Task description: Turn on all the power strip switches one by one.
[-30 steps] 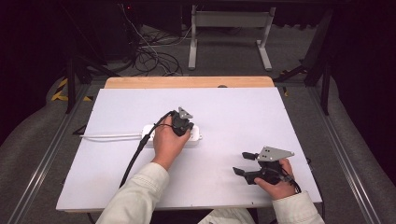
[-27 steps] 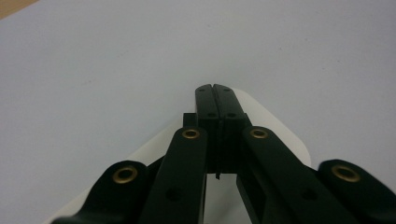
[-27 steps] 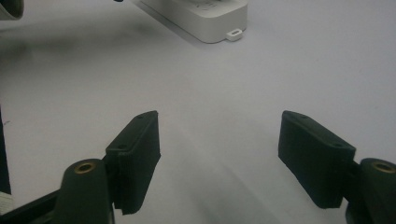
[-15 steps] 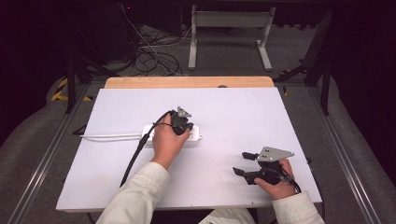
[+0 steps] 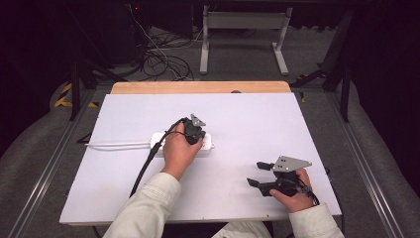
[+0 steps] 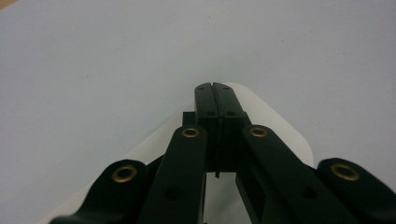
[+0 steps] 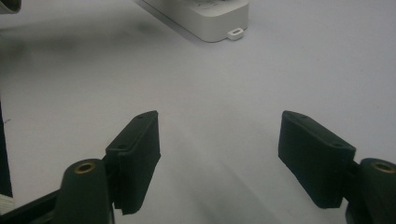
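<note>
The left claw [image 5: 194, 133], jaws together, presses down on the white power strip [image 5: 208, 144] at mid-tabletop [image 5: 247, 119], probably working a switch. The right claw [image 5: 258, 174] rests alongside, jaws apart, empty.

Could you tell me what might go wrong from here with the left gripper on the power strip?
The left gripper sits shut over the white power strip; pressing down could slide the loose strip across the white board. Its black cable trails beside the strip and could snag. The right gripper waits open, steadying nothing.
</note>
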Tool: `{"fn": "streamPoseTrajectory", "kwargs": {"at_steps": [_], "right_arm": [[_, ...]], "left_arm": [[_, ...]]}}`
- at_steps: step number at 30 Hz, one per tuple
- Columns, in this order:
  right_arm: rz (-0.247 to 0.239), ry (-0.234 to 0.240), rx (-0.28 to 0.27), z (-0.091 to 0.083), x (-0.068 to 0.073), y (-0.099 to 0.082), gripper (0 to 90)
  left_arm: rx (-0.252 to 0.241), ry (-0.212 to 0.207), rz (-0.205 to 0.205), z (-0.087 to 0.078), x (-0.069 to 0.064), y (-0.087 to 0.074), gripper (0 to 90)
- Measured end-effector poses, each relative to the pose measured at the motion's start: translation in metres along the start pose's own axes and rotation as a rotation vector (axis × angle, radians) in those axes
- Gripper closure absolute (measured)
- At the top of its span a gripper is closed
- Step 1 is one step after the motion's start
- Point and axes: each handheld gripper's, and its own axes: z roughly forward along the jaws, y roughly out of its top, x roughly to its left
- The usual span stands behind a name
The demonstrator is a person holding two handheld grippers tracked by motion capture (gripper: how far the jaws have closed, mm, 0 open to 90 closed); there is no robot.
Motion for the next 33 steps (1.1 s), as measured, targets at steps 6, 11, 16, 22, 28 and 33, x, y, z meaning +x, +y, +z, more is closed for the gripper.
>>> {"fn": "streamPoseTrajectory", "kwargs": {"at_steps": [6,11,16,22,28,33], "right_arm": [[0.000,0.000,-0.001,0.000,0.000,0.000,30.4],[0.000,0.002,-0.003,-0.001,0.000,0.000,30.4],[0.007,0.002,-0.001,0.000,-0.001,-0.001,30.3],[0.009,-0.004,0.001,0.001,-0.002,-0.001,30.3],[0.010,-0.011,0.004,0.002,-0.001,-0.001,30.2],[0.011,-0.012,0.002,0.001,-0.001,-0.001,30.2]], "left_arm": [[0.018,0.004,-0.016,0.001,-0.001,0.002,90.0],[0.013,-0.015,-0.031,0.001,0.002,0.001,90.0],[-0.014,-0.037,-0.051,-0.009,0.008,0.000,90.0],[-0.138,-0.101,-0.072,-0.040,0.012,0.003,84.9],[-0.177,-0.111,-0.043,-0.062,0.014,0.002,80.9],[-0.217,-0.145,-0.023,-0.074,0.007,-0.003,70.3]]}}
